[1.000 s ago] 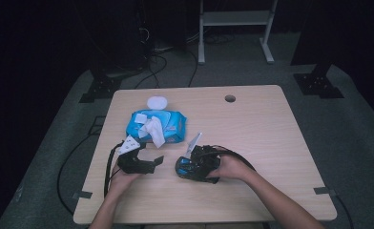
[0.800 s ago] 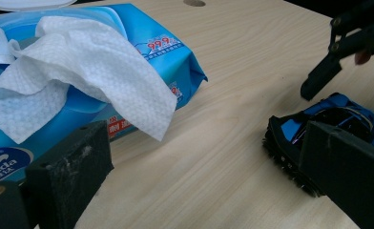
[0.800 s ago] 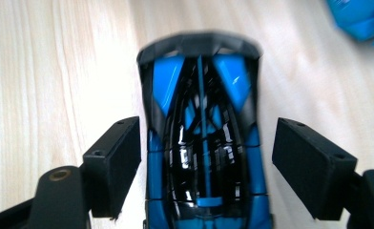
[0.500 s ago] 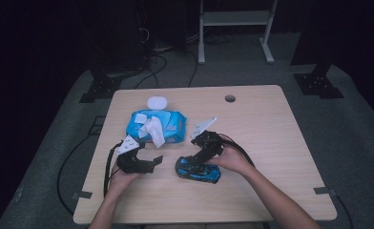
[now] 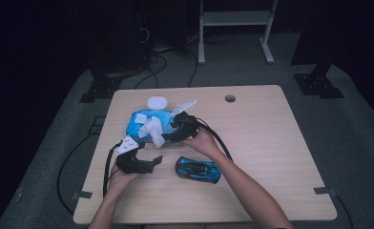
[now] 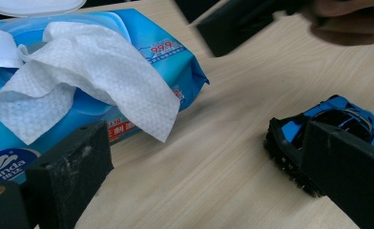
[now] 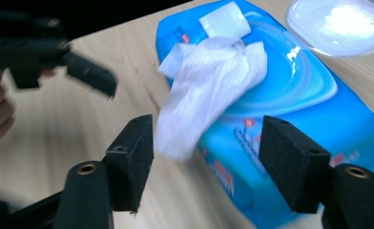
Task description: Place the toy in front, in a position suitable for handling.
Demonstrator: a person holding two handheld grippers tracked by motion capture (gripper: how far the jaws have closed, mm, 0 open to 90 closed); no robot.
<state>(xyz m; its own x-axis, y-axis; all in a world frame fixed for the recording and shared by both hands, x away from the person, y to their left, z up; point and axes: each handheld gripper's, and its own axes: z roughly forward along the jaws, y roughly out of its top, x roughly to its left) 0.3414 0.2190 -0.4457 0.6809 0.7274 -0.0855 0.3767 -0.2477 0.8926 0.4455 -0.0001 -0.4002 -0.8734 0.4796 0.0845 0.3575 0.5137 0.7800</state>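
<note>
On the wooden table [image 5: 271, 143], the right gripper [image 7: 204, 162] hangs just in front of the blue wipes pack [image 5: 142, 125], its fingers spread wide around nothing, facing the white wipe [image 7: 204, 95] that droops from the pack's opening. The left gripper [image 5: 144, 164] rests nearer the person with fingers spread and empty. A blue toy car [image 5: 197, 170] sits just beside it on the table.

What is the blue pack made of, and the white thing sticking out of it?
The blue pack looks like soft, glossy plastic film: it shines and bulges. The white wipe looks like thin non-woven cloth, matte, with a dimpled weave and limp folds. Whether it is damp, I cannot tell.
</note>
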